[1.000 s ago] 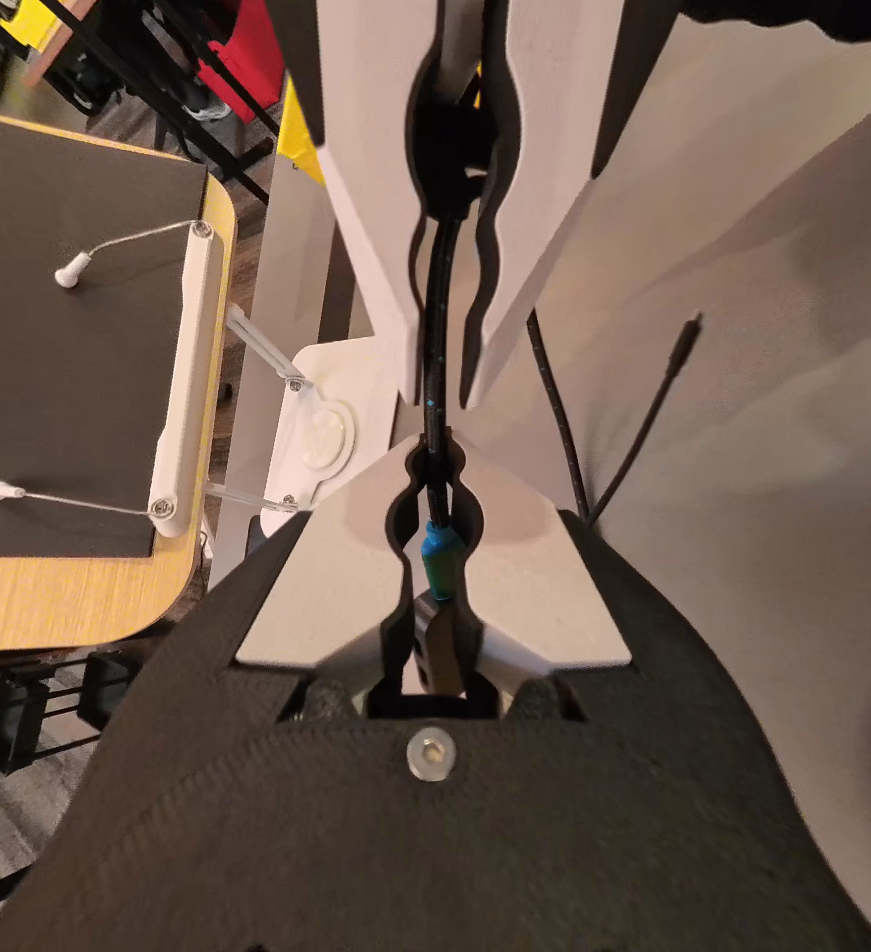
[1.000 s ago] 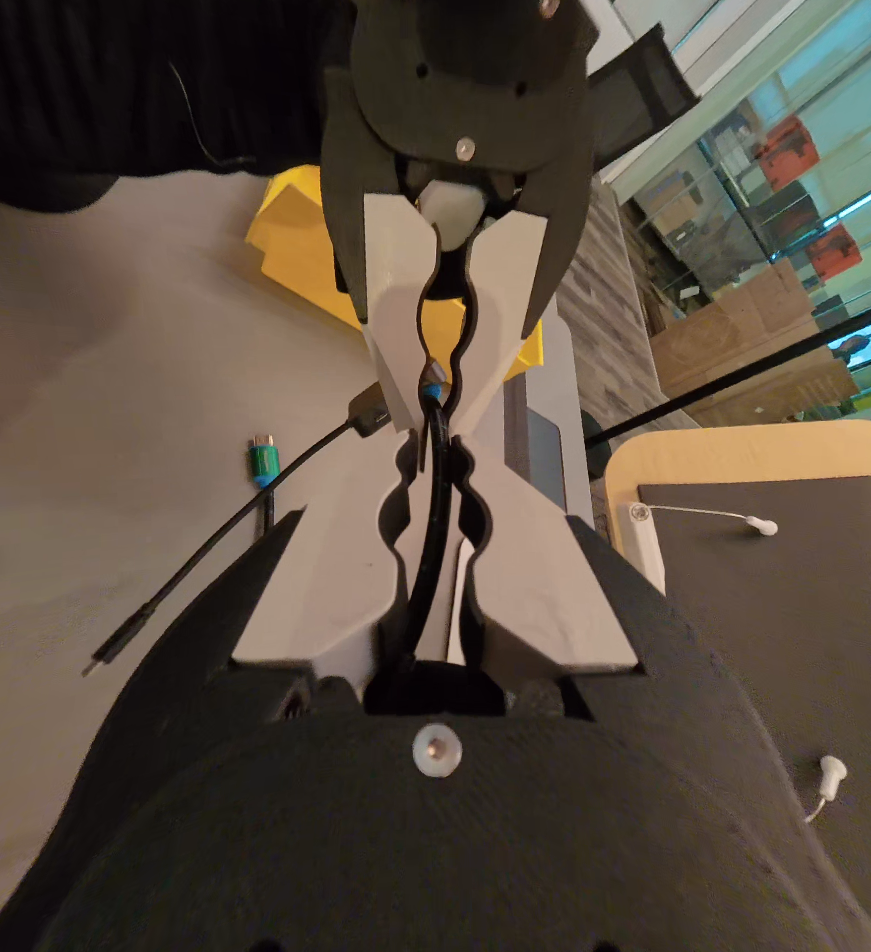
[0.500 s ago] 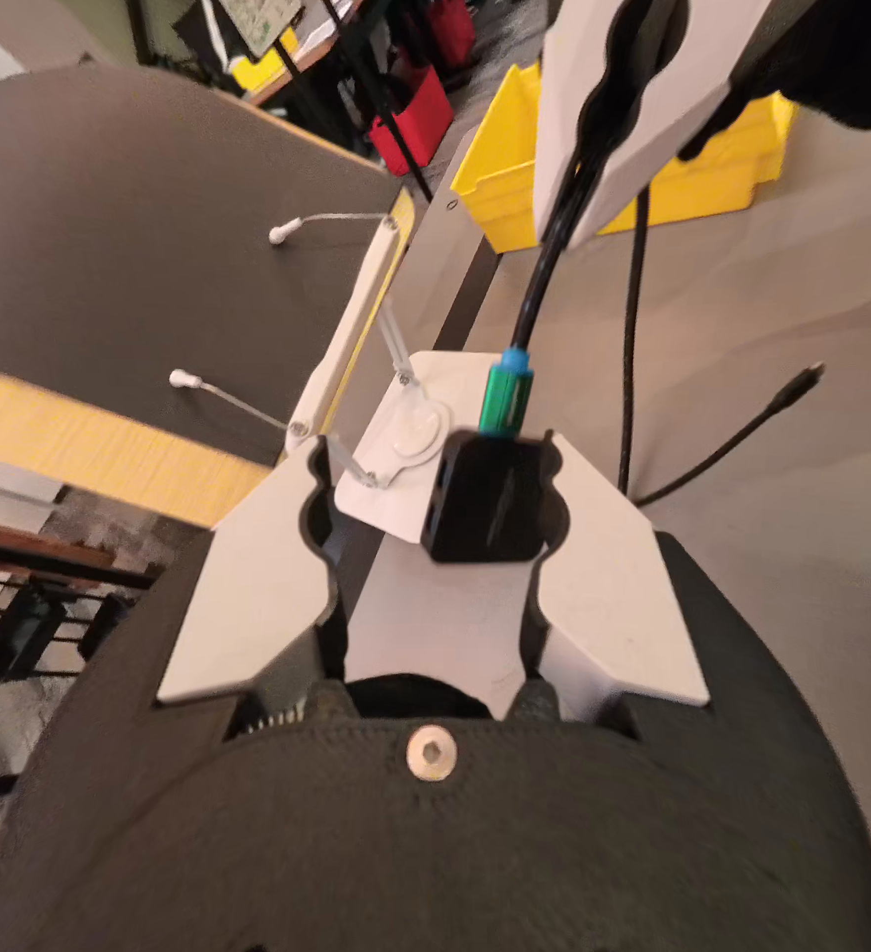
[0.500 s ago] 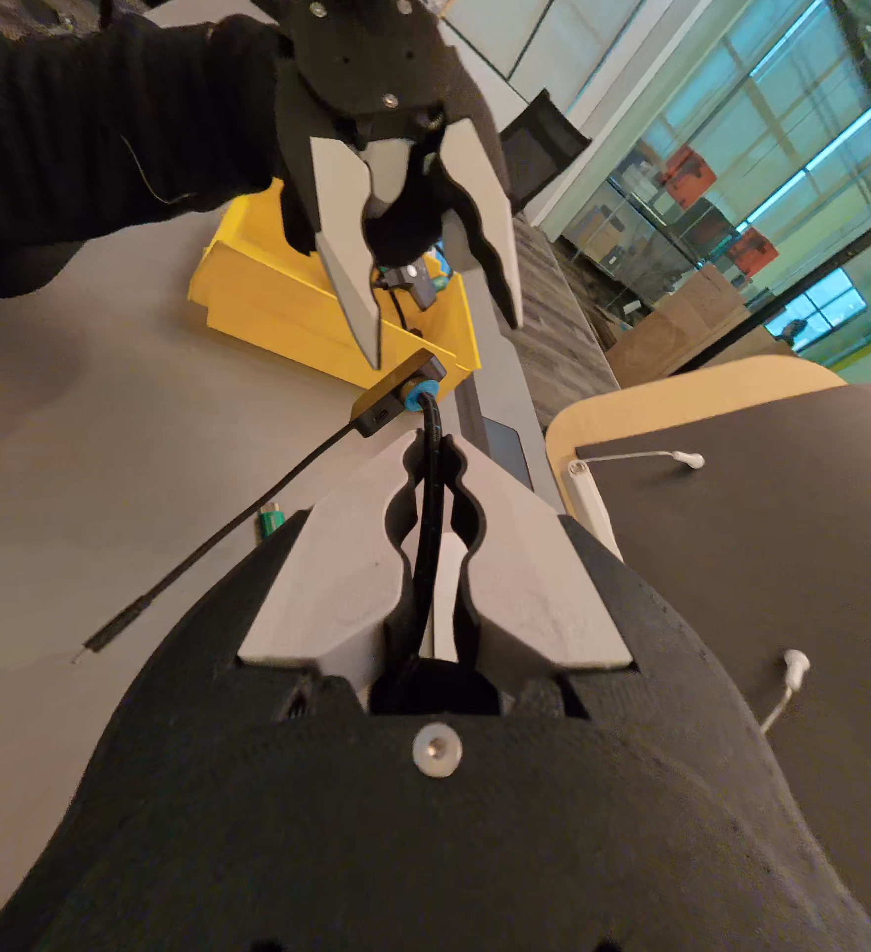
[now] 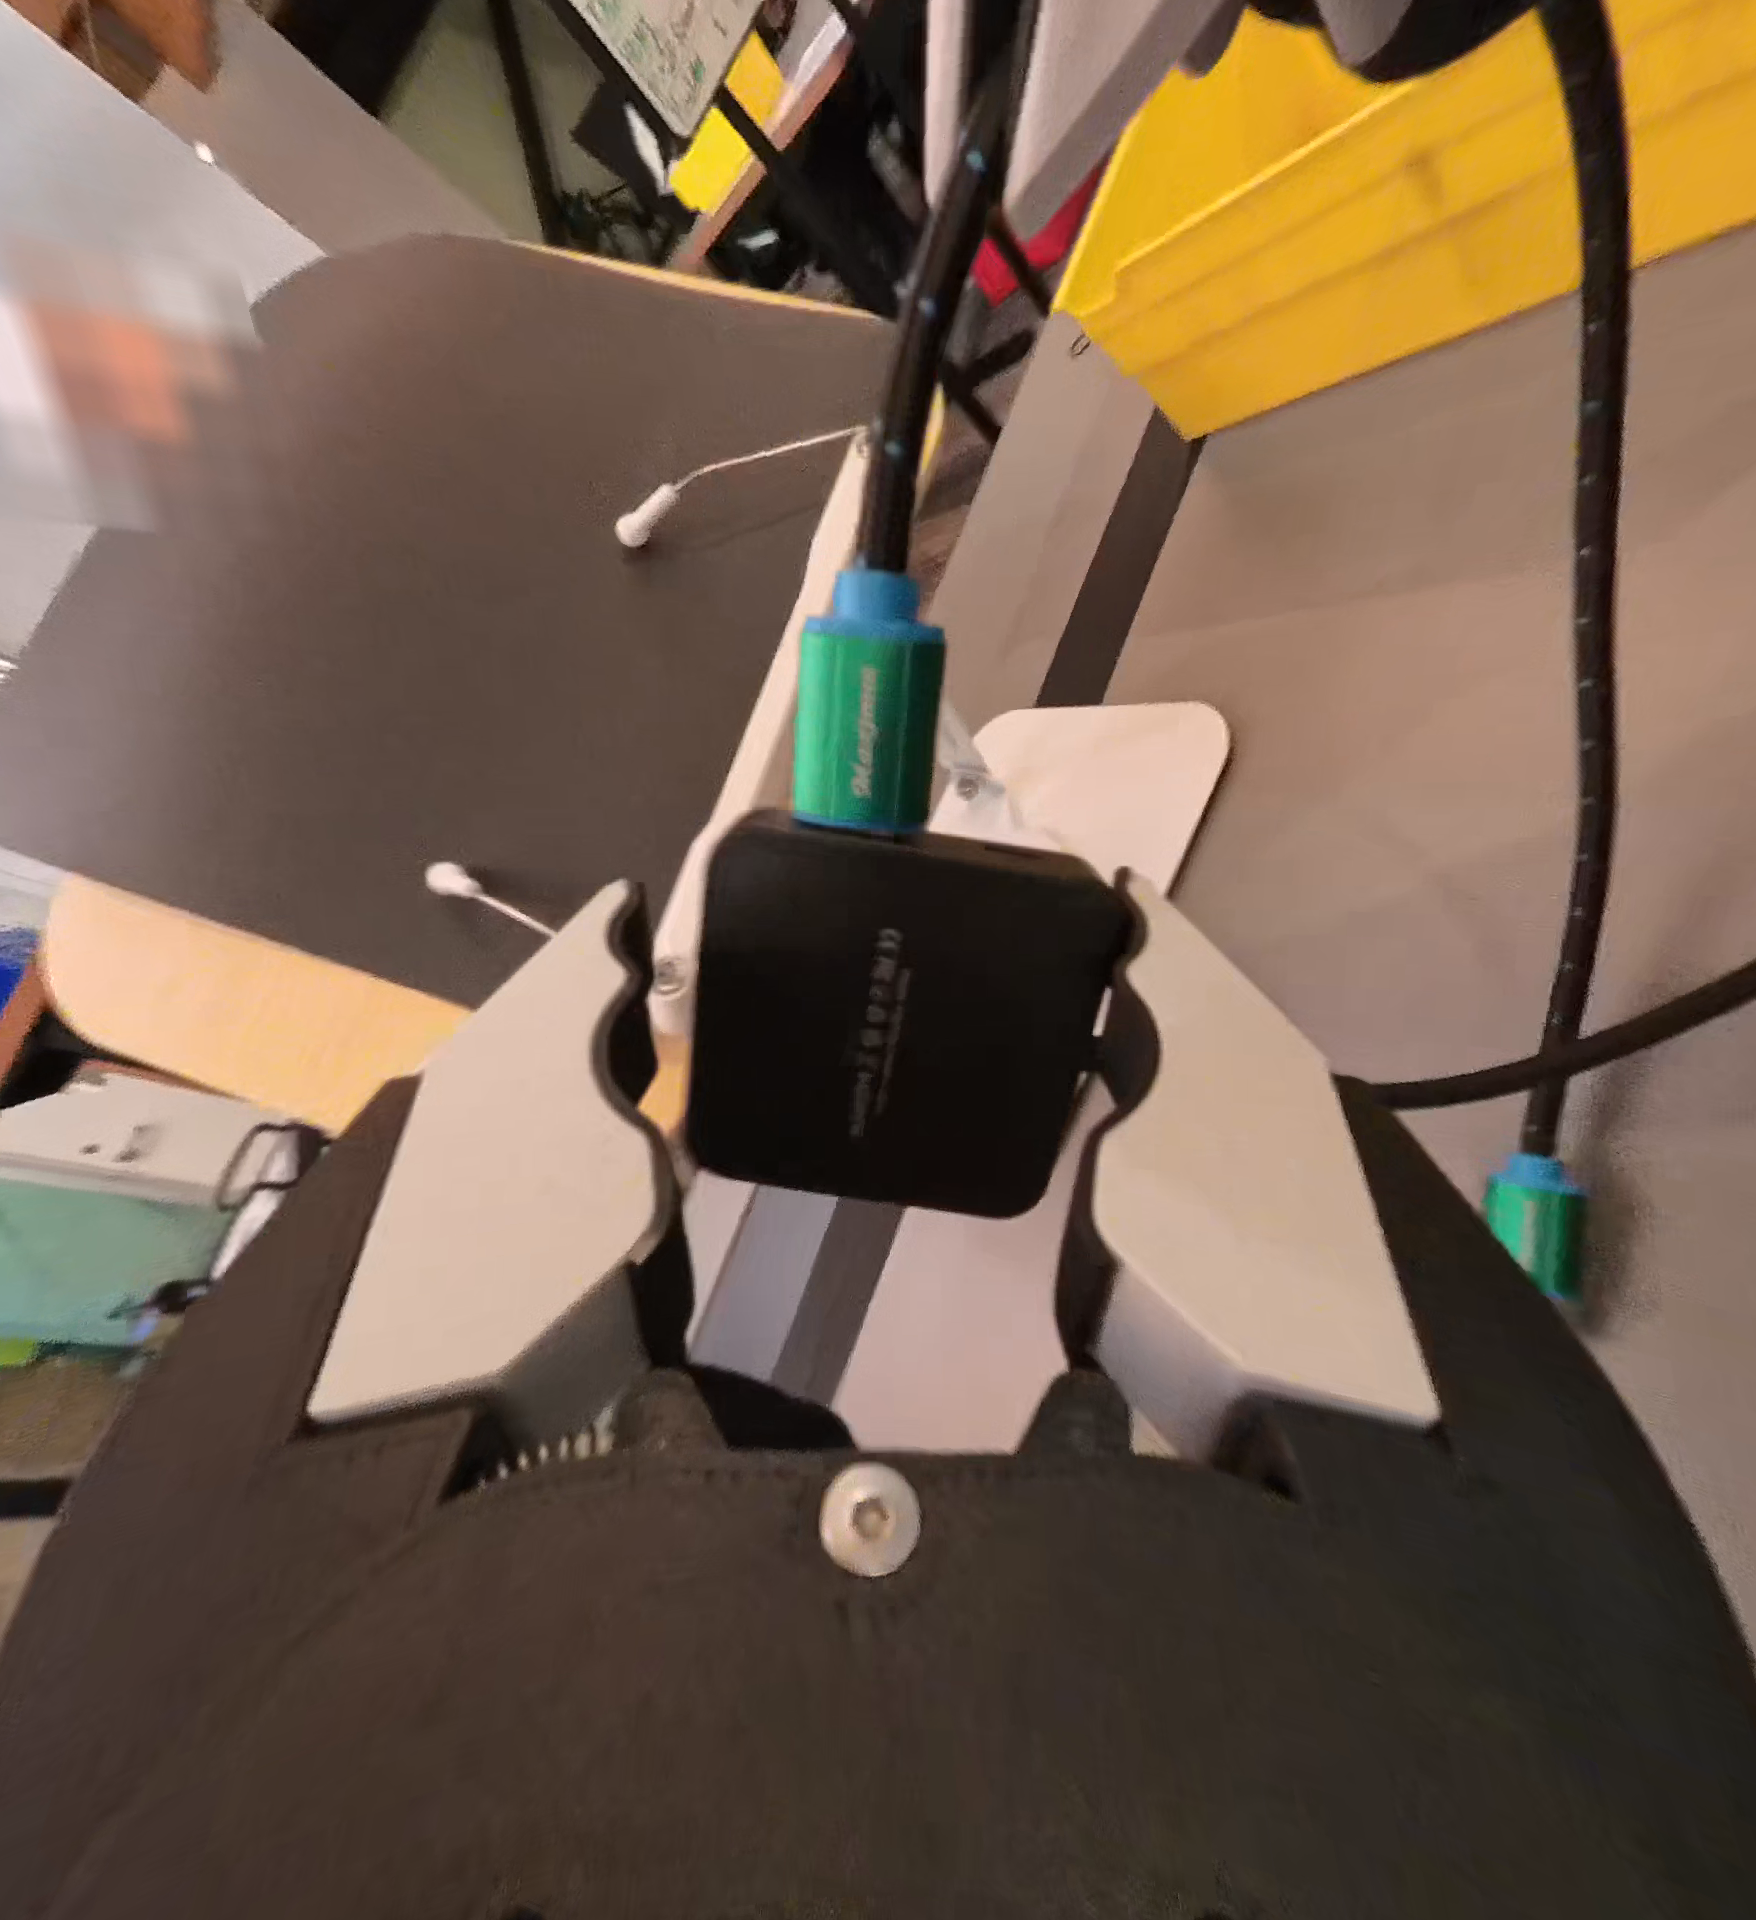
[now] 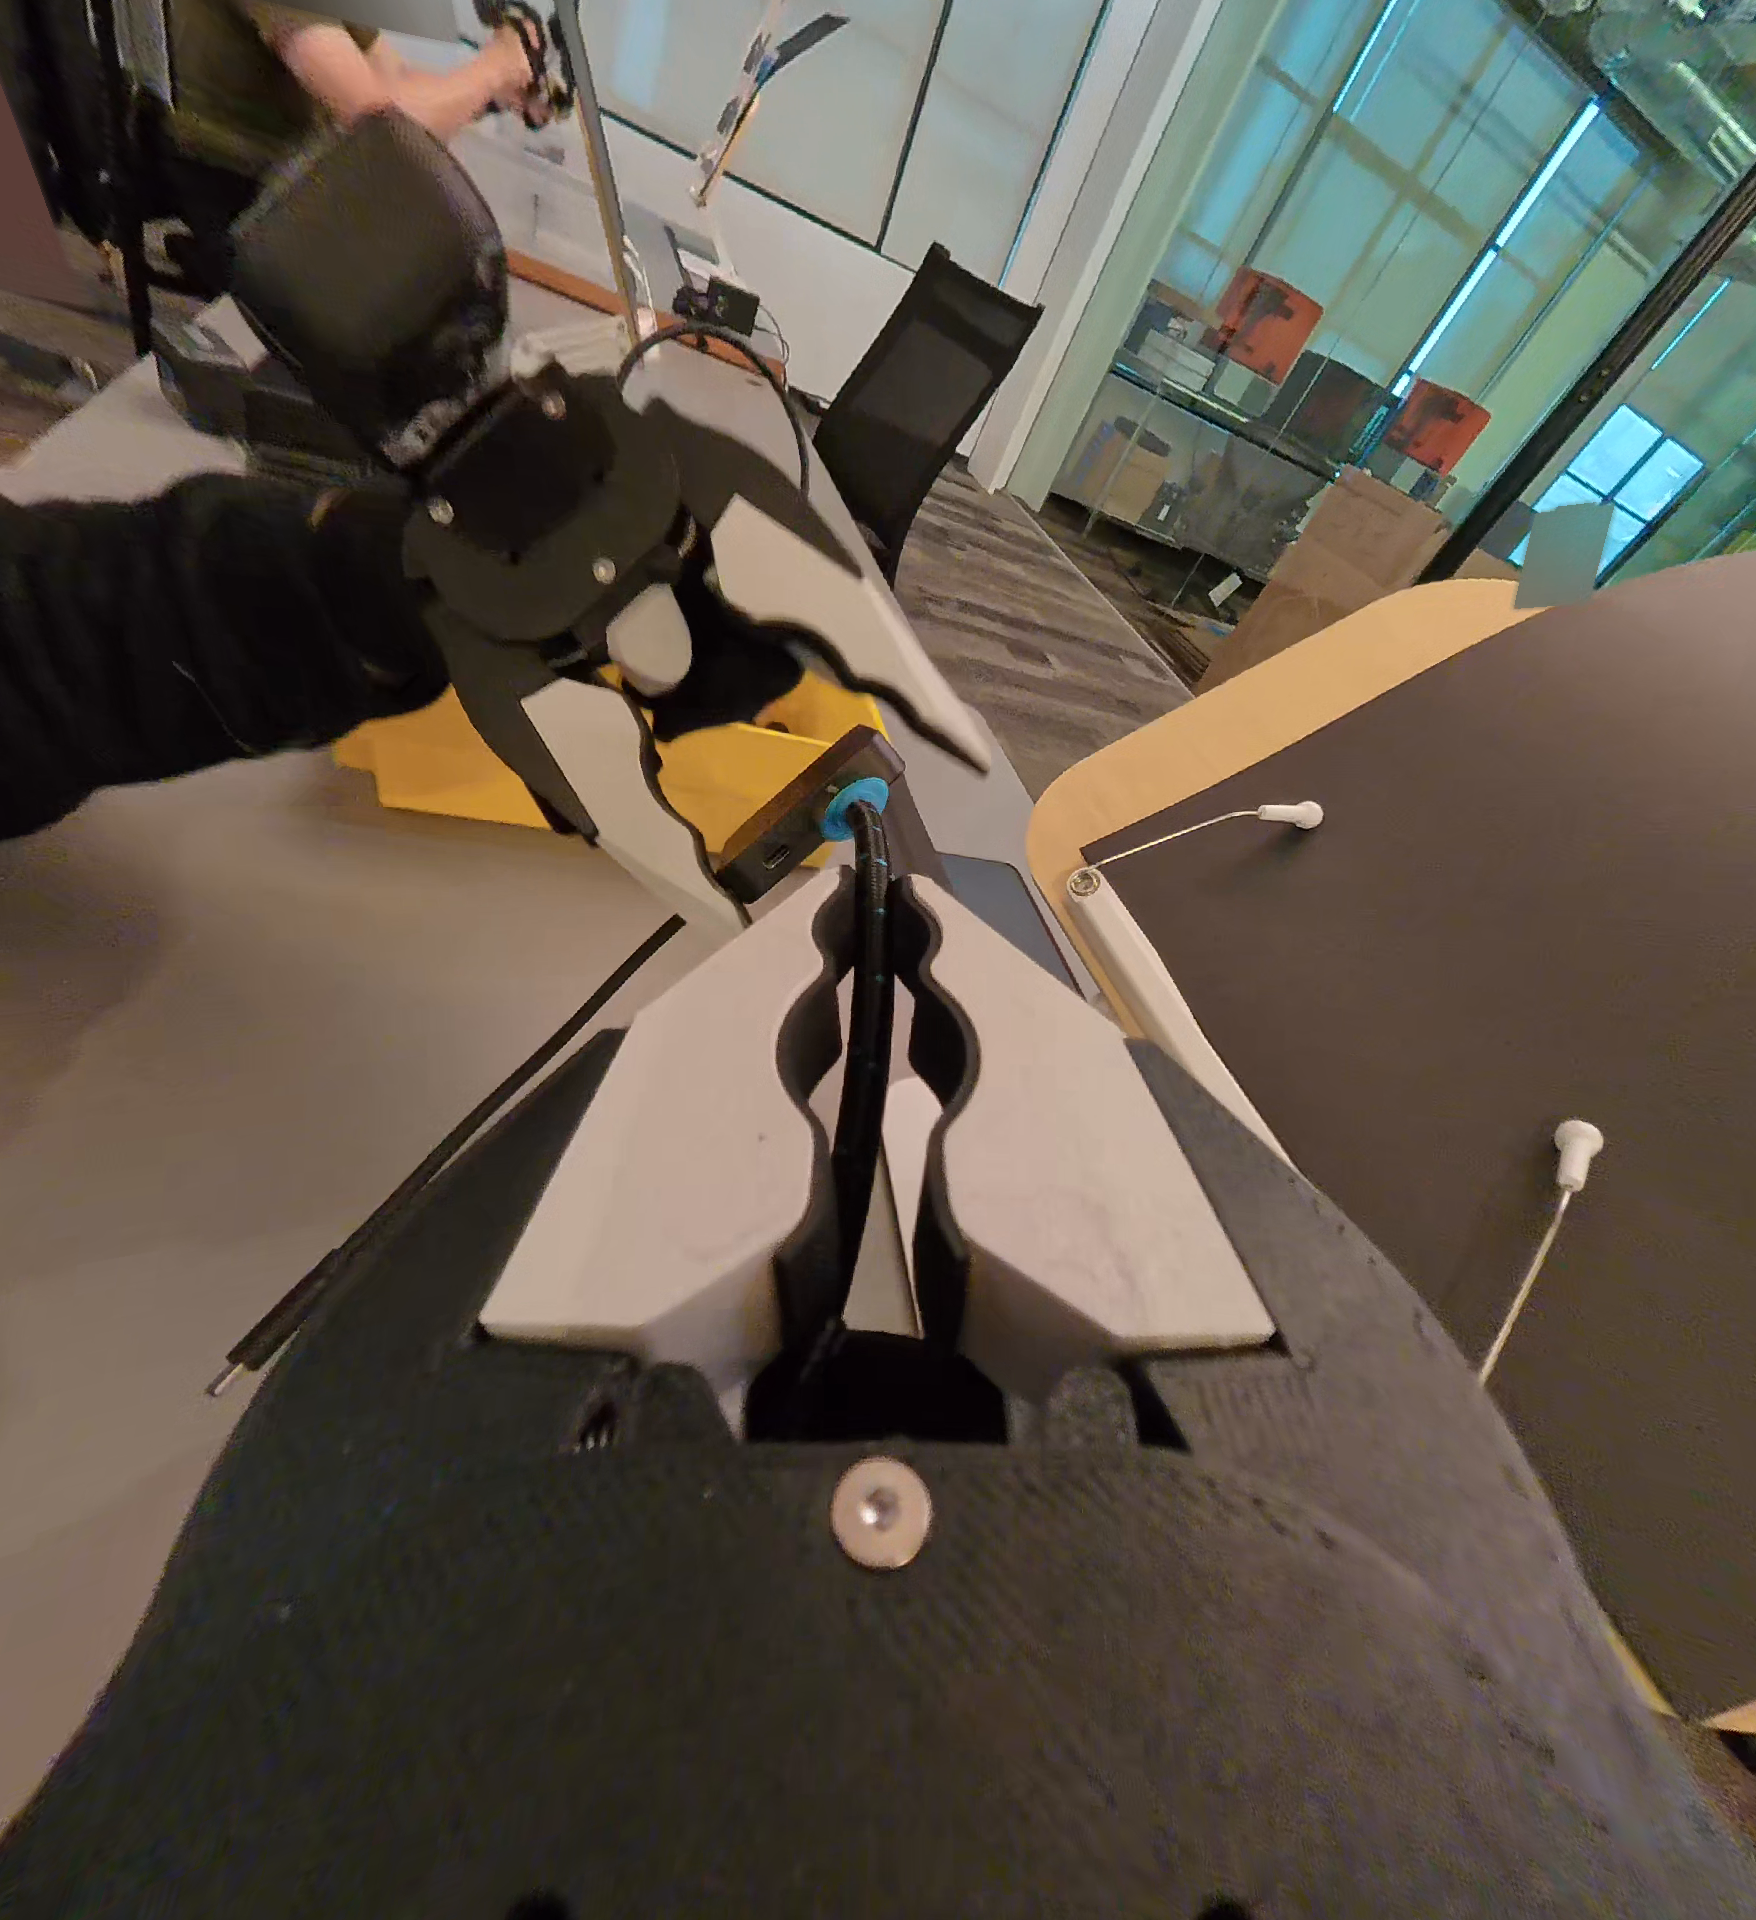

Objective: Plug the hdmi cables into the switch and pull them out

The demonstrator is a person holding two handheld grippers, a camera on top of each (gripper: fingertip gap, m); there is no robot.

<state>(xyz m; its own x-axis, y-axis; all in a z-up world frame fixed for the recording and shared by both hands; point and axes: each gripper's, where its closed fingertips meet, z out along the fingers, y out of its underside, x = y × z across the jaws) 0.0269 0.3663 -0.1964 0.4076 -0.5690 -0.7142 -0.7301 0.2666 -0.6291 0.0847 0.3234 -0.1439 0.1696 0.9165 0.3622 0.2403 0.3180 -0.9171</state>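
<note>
The black HDMI switch (image 5: 895, 1023) hangs between the spread fingers of my left gripper (image 5: 874, 894). It touches the right finger and leaves a gap at the left one. A green HDMI plug (image 5: 866, 727) with a blue collar sits in the switch's top port. Its black braided cable (image 6: 869, 1039) runs through my right gripper (image 6: 874, 894), which is shut on it. In the right wrist view the left gripper (image 6: 848, 831) is open around the switch (image 6: 812, 821). A second green plug (image 5: 1537, 1226) lies on the grey table (image 5: 1476, 727).
A yellow bin (image 5: 1373, 218) stands at the table's far edge. A thin black cable (image 6: 458, 1143) trails from the switch across the table. A neighbouring table with a dark mat (image 6: 1528, 987) carries a white bracket (image 6: 1123, 956) with corded pegs. A black chair (image 6: 915, 384) stands behind. Tip to tip, the grippers are about 9 centimeters apart.
My left gripper has opened from nearly shut around the plug and cable. The two grippers have drawn apart. The switch now shows between the left fingers, hanging on the cable.
</note>
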